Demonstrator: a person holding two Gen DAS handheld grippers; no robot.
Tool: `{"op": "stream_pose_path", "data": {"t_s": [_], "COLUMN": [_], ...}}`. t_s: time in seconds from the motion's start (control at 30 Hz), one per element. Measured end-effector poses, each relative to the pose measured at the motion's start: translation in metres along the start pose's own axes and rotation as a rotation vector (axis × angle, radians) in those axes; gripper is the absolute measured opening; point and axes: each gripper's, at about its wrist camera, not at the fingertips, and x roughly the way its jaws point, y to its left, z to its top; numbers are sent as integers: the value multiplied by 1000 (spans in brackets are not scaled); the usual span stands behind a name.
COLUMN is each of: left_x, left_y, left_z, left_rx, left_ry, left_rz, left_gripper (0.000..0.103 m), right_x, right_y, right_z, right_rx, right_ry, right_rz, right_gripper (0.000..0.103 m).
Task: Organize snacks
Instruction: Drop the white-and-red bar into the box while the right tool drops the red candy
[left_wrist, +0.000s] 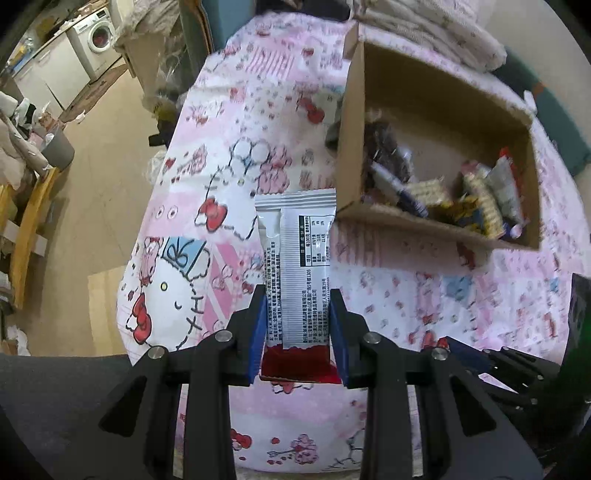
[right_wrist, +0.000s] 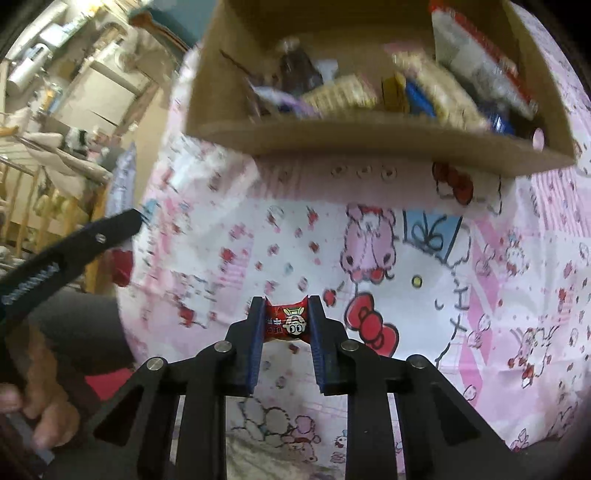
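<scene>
My left gripper is shut on a long white and red snack packet, held above the pink cartoon bedsheet. The packet's far end points toward the near-left corner of an open cardboard box holding several snacks. My right gripper is shut on a small red wrapped candy above the sheet. The box lies ahead of it with blurred snacks inside. The other gripper's finger shows at the left of the right wrist view.
The bed edge drops to a tan floor on the left. A washing machine and cabinets stand far back. A grey bin and wooden furniture sit by the left wall. Folded bedding lies behind the box.
</scene>
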Motion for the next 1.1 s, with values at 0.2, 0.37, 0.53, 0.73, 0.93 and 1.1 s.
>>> {"op": "stream_pose_path", "data": {"t_s": [0.2,0.37,0.53,0.73,0.93,1.1], "left_x": [-34,-36,-26,-13,4,17], "left_y": [-23,-38,-45,-57,-74,-83], "left_z": [27,51,70,85,91,93], "left_rx": [72,109,128,138,187,211], "left_ry": [-103,-127,-121,-112,-151,-152], "left_rz": [-32,-36,-17,-37,-73,-85], "left_gripper": [27,27,27,28,27,27], "right_x": [-51,-87,-101,-97,-77,-66], "right_y": [-7,-29,-49,-61,-70,-64], "right_z": [28,61,86,99,100,105], "right_rx": [20,72,82,101,112,78], "right_ry": [-162,-294,-338,-363,-341,-327], "right_rz": [47,78,88,122,136,141], "right_gripper": [24,24,24,24,24,24]}}
